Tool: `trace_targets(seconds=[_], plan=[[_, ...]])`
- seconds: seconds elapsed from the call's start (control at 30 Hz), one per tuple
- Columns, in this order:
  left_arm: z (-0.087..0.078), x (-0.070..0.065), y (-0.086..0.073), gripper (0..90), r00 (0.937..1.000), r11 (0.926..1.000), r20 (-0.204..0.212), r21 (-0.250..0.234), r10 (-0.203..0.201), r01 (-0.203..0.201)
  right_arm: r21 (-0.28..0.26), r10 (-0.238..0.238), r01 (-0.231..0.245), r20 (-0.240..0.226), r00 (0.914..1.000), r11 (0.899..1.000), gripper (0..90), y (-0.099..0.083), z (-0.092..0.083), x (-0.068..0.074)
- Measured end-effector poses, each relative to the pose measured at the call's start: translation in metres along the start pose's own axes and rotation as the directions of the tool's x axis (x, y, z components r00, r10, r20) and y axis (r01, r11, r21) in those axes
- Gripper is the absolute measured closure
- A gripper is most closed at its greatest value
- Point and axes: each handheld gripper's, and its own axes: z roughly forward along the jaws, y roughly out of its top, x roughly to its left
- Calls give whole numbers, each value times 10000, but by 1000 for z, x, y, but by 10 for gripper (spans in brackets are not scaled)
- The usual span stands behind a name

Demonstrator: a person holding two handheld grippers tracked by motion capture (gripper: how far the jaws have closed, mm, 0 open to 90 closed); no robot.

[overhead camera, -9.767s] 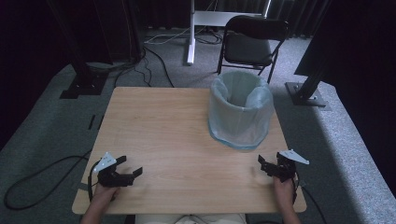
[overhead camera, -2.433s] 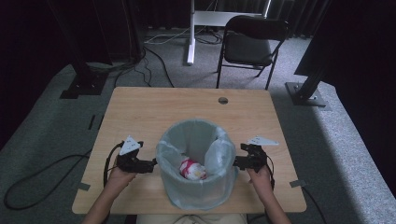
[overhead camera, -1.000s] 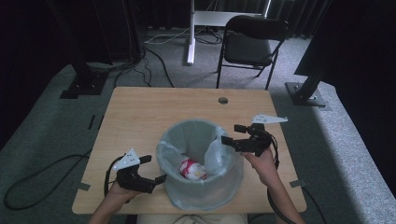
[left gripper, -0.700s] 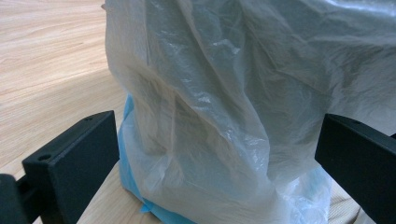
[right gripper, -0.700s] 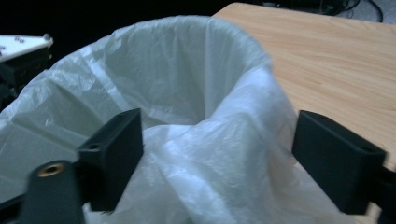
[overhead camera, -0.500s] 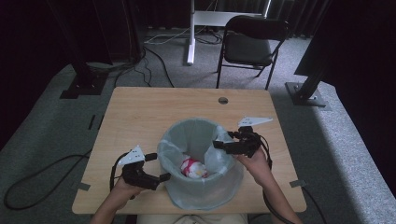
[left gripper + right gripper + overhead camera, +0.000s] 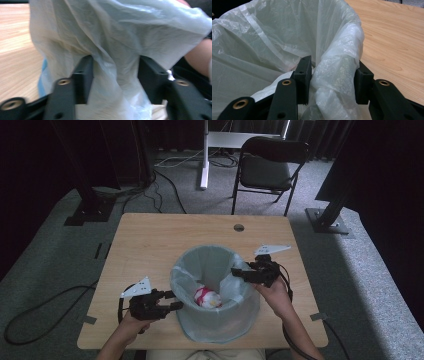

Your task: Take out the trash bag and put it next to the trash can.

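1. Bin [image 7: 215, 320] stands at the near middle of the table [image 7: 150, 250], lined with a bag [image 7: 200, 265].
2. Left gripper [image 7: 172, 301]: jaws have just been closing, now clamped on bag film at the bin's left side.
3. Right gripper [image 7: 235, 271]: jaws have just been closing, now clamped across the bagged rim on the right.

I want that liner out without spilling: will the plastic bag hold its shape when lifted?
Probably not: the plastic bag looks thin and wrinkled, bunching between the left gripper jaws. It likely sags around the red-and-white item, and may tear where pinched.
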Motion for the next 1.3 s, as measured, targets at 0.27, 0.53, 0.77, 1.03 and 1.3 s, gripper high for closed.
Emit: trace_targets(seconds=[0.27, 0.53, 0.77, 1.03, 1.3], plan=[[-3, -2, 3, 900, 9998, 9997, -205, -226, -35, 30, 48, 214, -214, 110, 9997, 9998, 587, 2, 0, -4], [-23, -5, 17, 900, 9994, 9942, -334, -1064, 98, -133, -25, 615, -615, -68, 9981, 9981, 640, 6, -3, -12], [-38, -12, 28, 900, 9991, 9876, -293, -1528, 318, -359, -135, 668, -666, 115, 9977, 9977, 641, 9, -6, -15], [-39, -16, 41, 900, 9987, 9826, -73, -1784, 506, -510, -572, 722, -697, 437, 9964, 9959, 706, 15, -15, -17], [-31, -18, 61, 900, 9970, 9830, 64, -1679, 768, -747, -664, 440, -384, 855, 9954, 9971, 789, 24, -21, -15]])
